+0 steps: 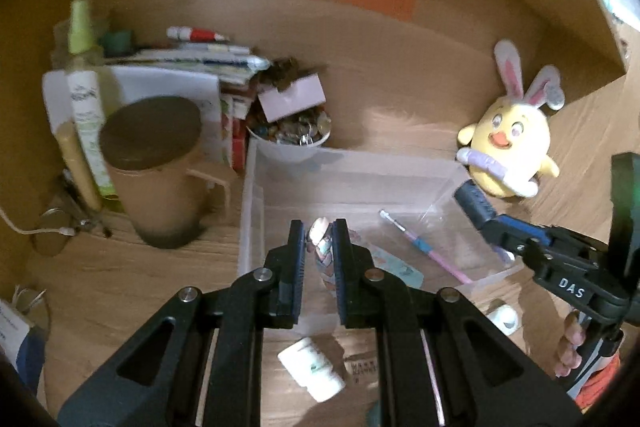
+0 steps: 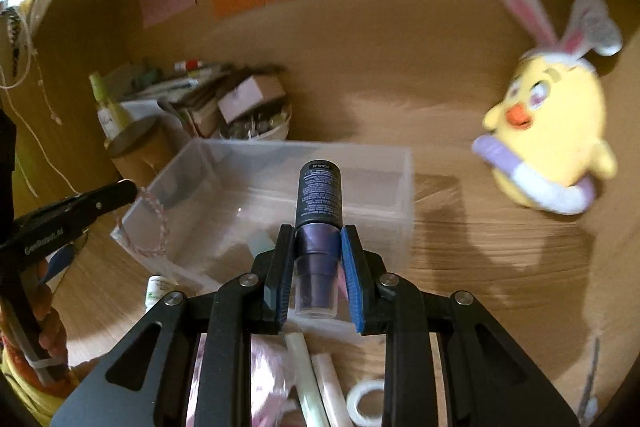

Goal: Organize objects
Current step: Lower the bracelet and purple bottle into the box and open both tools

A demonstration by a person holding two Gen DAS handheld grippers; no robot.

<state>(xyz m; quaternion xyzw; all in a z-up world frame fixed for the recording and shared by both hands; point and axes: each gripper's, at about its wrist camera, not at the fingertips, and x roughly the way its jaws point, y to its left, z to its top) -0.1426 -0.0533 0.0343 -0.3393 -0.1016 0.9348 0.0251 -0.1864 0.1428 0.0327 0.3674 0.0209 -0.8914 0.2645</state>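
A clear plastic bin (image 1: 256, 187) stands on the wooden desk; it also shows in the right wrist view (image 2: 400, 183). My left gripper (image 1: 318, 227) is shut on a pink-and-white braided cord loop (image 1: 320, 247) and holds it over the bin's near left part; the loop dangles from it in the right wrist view (image 2: 154, 223). My right gripper (image 2: 318, 231) is shut on a dark purple spray bottle (image 2: 319, 195) with a clear cap, held over the bin's near edge. A pink-and-blue pen (image 1: 424, 247) and a flat light-blue item (image 1: 396, 267) lie inside the bin.
A yellow bunny-eared plush (image 1: 508, 143) sits right of the bin. A brown lidded mug (image 1: 160, 167), a green-capped bottle (image 1: 84, 67), stacked books (image 1: 200, 59) and a bowl of trinkets (image 1: 292, 131) crowd the left. A white pill bottle (image 1: 312, 369) and tape roll (image 2: 366, 403) lie in front.
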